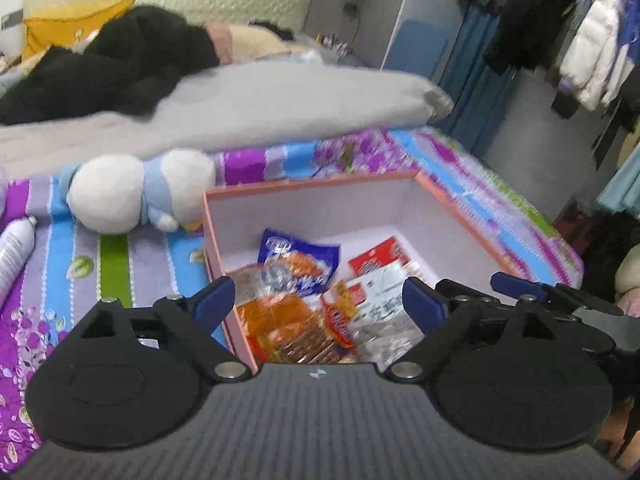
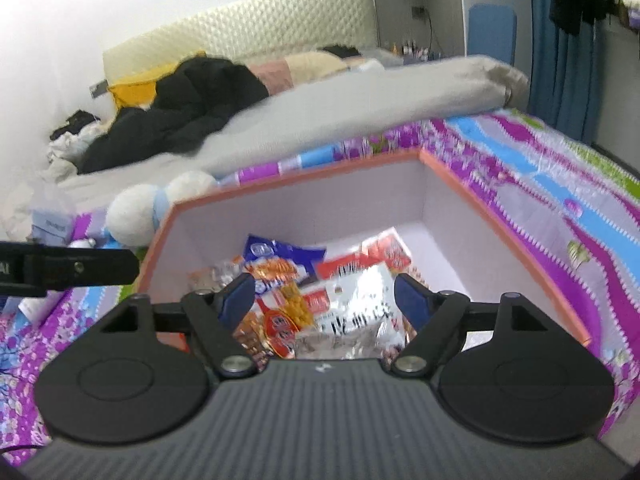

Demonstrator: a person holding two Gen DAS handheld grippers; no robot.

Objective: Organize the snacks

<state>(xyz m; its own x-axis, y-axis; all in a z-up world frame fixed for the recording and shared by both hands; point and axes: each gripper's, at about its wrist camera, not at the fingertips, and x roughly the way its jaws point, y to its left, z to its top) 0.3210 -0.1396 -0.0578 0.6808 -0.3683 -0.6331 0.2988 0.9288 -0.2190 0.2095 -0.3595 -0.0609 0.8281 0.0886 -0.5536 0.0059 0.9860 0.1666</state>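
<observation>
1. The snacks lie in a heap inside the pink box (image 1: pixel 320 188), in the lower middle of both frames: a blue packet (image 1: pixel 298 258) leans toward the back, a red-and-white packet (image 1: pixel 384 264) lies to its right, and an orange packet (image 1: pixel 288 328) sits nearest the camera.
2. The box is open-topped, with white inner walls and a salmon rim; its far right corner is bare of packets.
3. The left gripper (image 1: pixel 320 300) hangs over the near edge of the box with its 2 blue-tipped fingers spread wide and nothing clasped between them.
4. The right gripper (image 2: pixel 326 300) hangs over the same heap, jaws likewise apart and empty; in the left-wrist view part of it shows at the right edge.
5. The box rests on a bed sheet (image 1: pixel 120 264) striped in purple, blue and green with flowers.
6. A white-and-blue plush toy (image 1: pixel 136 192) lies just left of the box, and a white spray can (image 1: pixel 14 252) lies at the far left.
7. Behind, a grey blanket (image 1: pixel 260 100) crosses the bed, with black clothing (image 1: pixel 120 60) and a yellow pillow (image 1: pixel 68 24) in the upper left.
8. Coats hang on a rack (image 1: pixel 592 52) in the upper right.
</observation>
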